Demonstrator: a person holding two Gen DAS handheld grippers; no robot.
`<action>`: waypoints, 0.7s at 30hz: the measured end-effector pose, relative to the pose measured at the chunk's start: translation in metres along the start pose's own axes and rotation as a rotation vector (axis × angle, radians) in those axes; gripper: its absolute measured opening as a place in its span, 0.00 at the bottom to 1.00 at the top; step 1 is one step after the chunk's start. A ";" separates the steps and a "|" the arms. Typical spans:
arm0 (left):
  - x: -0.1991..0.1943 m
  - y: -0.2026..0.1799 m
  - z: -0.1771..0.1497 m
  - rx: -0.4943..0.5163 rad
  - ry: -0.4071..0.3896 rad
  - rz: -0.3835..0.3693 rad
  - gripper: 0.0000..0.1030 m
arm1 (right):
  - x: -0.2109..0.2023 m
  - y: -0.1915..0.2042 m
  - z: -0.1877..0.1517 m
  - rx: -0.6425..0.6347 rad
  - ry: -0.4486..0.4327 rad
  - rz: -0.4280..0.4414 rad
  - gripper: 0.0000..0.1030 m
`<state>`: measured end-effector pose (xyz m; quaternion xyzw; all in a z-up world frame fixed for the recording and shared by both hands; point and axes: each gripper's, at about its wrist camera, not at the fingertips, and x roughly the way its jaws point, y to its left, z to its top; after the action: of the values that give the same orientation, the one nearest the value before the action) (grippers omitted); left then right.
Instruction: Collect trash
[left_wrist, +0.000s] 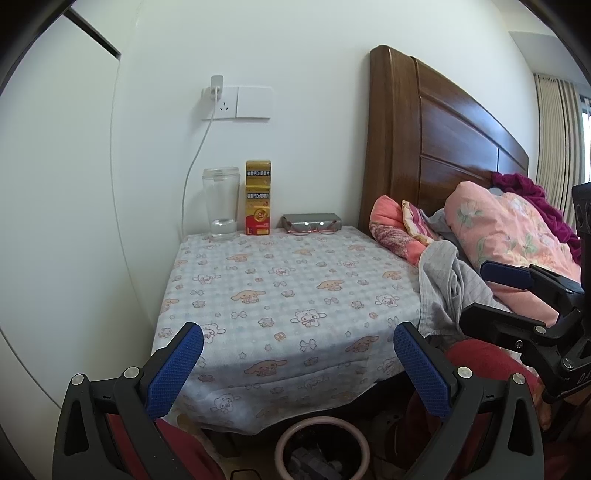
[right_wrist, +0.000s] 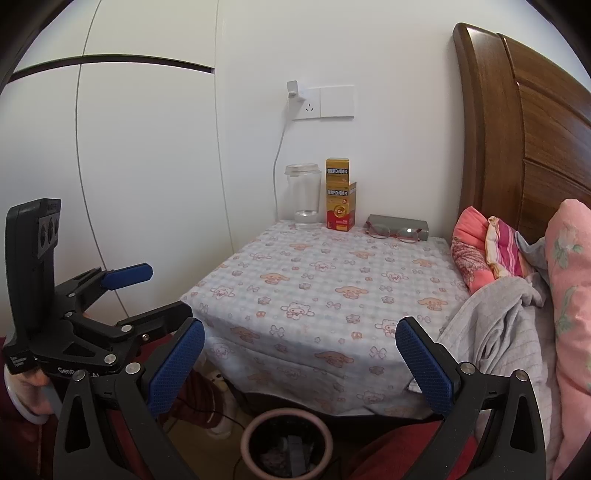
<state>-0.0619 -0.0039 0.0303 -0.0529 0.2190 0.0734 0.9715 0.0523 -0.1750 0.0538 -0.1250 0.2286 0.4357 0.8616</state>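
Observation:
A round pink-rimmed trash bin (left_wrist: 322, 448) (right_wrist: 286, 443) stands on the floor in front of the bedside table, with dark scraps inside. My left gripper (left_wrist: 297, 363) is open and empty, hovering above the bin before the table's front edge. My right gripper (right_wrist: 299, 363) is also open and empty, at the same height to the right. Each gripper shows in the other's view: the right gripper (left_wrist: 480, 291) by the bed, the left gripper (right_wrist: 162, 291) at the left. The cartoon-print tablecloth (left_wrist: 288, 295) (right_wrist: 325, 288) has no loose trash on it.
At the table's back stand a clear plastic cup (left_wrist: 221, 203) (right_wrist: 303, 197), a yellow-red medicine box (left_wrist: 258, 197) (right_wrist: 340, 195) and a grey glasses case with red glasses (left_wrist: 310, 223) (right_wrist: 399, 229). A charger cable (left_wrist: 195, 162) hangs from the wall socket. Pillows and grey cloth (right_wrist: 498, 317) lie on the bed at right.

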 end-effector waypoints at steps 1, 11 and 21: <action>0.000 0.000 0.000 0.001 0.001 0.001 1.00 | 0.000 0.000 0.000 -0.001 0.000 0.001 1.00; 0.003 0.001 -0.001 0.004 0.010 -0.002 1.00 | -0.002 -0.001 -0.001 0.006 -0.003 0.000 1.00; 0.003 0.001 -0.001 0.006 0.012 -0.007 1.00 | -0.002 -0.001 -0.001 0.008 0.000 -0.002 1.00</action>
<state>-0.0598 -0.0024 0.0276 -0.0512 0.2247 0.0691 0.9706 0.0520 -0.1774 0.0540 -0.1216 0.2302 0.4339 0.8625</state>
